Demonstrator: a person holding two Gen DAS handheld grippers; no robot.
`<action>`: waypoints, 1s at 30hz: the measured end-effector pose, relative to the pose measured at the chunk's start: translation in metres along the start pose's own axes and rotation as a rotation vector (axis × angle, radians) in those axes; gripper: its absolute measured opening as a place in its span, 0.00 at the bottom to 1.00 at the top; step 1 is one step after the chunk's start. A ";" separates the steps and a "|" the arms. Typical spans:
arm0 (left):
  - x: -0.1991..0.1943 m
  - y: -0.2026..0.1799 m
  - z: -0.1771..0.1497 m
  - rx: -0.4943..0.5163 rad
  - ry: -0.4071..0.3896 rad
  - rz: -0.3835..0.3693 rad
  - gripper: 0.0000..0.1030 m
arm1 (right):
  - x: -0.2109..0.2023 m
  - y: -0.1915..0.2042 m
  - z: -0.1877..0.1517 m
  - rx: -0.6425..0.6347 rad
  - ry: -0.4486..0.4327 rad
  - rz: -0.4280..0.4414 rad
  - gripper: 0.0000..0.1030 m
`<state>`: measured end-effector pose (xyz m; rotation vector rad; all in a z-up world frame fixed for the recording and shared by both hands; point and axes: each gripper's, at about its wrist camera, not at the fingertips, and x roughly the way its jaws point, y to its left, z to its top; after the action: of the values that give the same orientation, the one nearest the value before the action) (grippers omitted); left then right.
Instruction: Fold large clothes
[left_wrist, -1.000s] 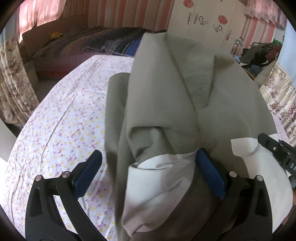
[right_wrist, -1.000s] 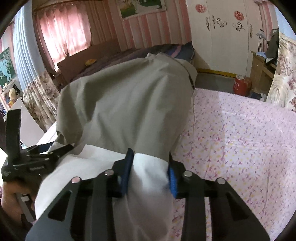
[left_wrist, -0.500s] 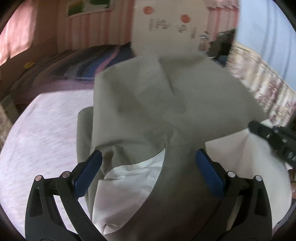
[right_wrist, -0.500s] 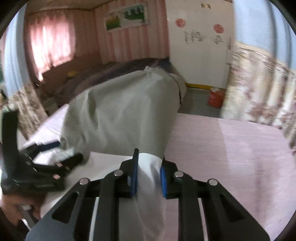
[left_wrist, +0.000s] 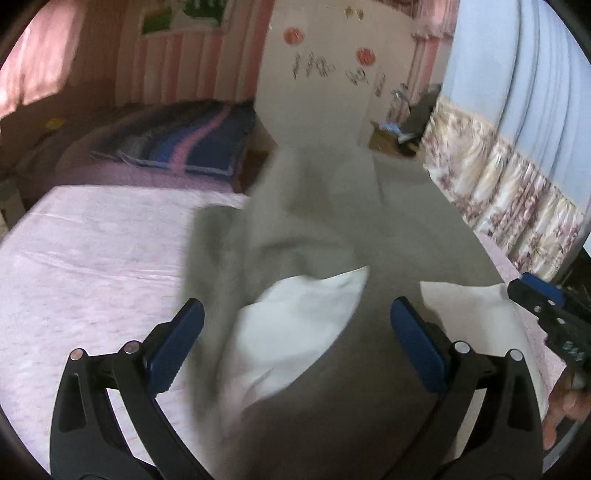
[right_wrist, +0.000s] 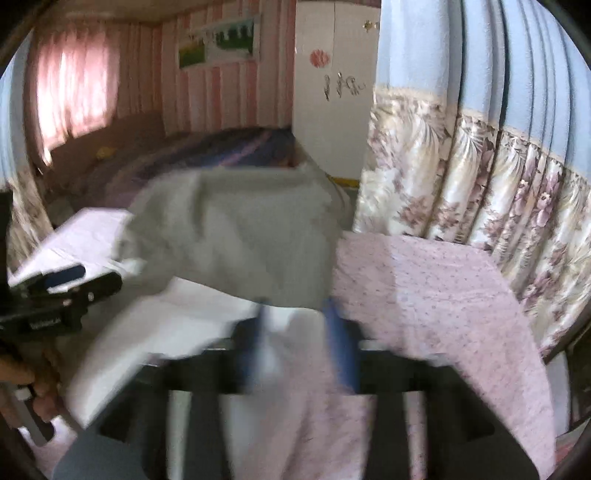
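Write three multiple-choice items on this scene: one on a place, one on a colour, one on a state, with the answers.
1. Where does the grey-green garment lie?
A. on the pink floral bedsheet
B. on a chair
C. on the floor

2. What colour are the left gripper pads?
A. red
B. blue
C. yellow

3. How do the left gripper jaws stand?
A. clamped on the sheet
B. shut on nothing
C. wide open, over the garment

Answers: 1 A, sheet shows on both sides of it; 2 B, both pads are blue; 3 C, pads stand far apart.

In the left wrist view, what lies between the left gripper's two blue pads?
The grey garment, with its white lining turned up, lies between the left gripper's wide-apart pads; neither pad presses it. The left wrist view shows this.
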<state>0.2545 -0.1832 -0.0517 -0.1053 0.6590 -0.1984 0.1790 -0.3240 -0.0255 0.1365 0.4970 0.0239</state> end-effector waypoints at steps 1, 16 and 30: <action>-0.015 0.010 -0.004 0.003 -0.016 0.029 0.97 | -0.011 0.004 0.000 0.008 -0.021 0.022 0.84; -0.162 0.050 -0.018 0.089 -0.250 0.125 0.97 | -0.117 0.053 -0.027 0.190 -0.185 -0.063 0.98; -0.173 0.063 -0.024 0.100 -0.323 0.251 0.97 | -0.119 0.048 -0.041 0.130 -0.180 0.019 0.98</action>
<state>0.1159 -0.0857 0.0229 0.0421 0.3350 0.0281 0.0551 -0.2785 0.0024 0.2685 0.3168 -0.0018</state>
